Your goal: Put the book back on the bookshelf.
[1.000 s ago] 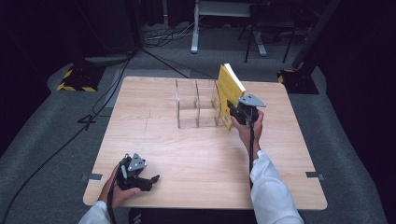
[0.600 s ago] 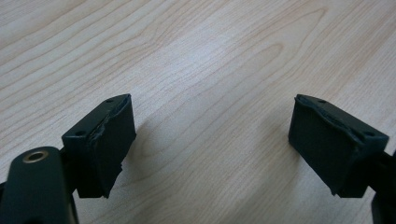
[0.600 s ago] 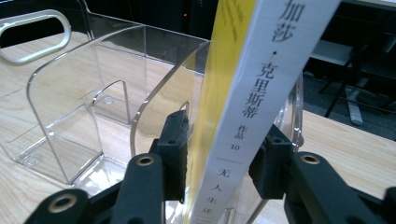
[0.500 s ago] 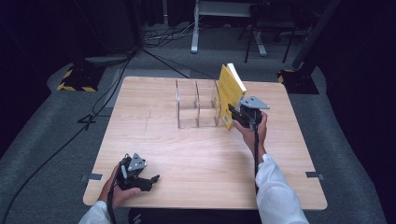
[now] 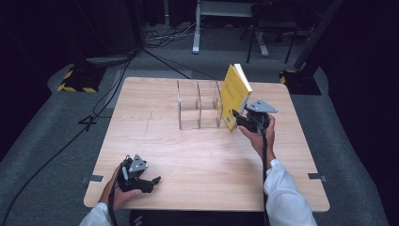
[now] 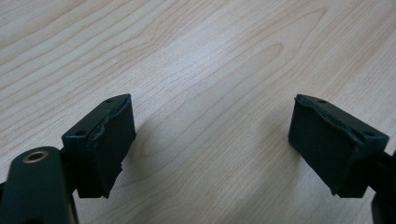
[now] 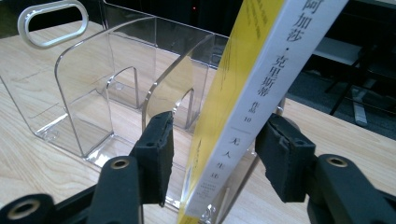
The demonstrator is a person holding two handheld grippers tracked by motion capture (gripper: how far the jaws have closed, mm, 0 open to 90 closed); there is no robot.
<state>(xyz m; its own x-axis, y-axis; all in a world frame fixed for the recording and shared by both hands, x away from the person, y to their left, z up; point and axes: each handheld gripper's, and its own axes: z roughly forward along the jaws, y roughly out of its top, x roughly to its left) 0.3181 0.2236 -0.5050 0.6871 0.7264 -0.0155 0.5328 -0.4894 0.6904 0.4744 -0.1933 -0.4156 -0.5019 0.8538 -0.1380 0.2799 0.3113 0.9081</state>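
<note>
**Yellow book leans at the clear rack, right claw loosened around it**

The right claw (image 5: pixel 239 116) stands at the lower part of the yellow book (image 5: pixel 234 95), near the far side of the table (image 5: pixel 207 160). In the right gripper view the book (image 7: pixel 243 98) rises between the two jaws, tilted, with its white spine turned toward the camera. The jaws have just been opening: there is a clear gap between the left pad and the yellow cover, and the right pad stands just beside the spine, whether touching or not I cannot tell. So this claw is spread around the book and does not pinch it.

Behind the left jaw of this claw is the transparent rack (image 7: pixel 107 88) with its curved dividers. The bottom of the book sits at the end of the rack nearest to the claw, and the cover leans away from the dividers. In the high view the rack (image 5: pixel 197 104) is on the left of the book, and the top of the book tilts over the claw.

The left claw (image 5: pixel 153 181) lies low on the near edge of the table, well apart from the book and the rack. In the left gripper view its jaws are spread wide, with only bare wood (image 6: pixel 205 70) between them.
</note>
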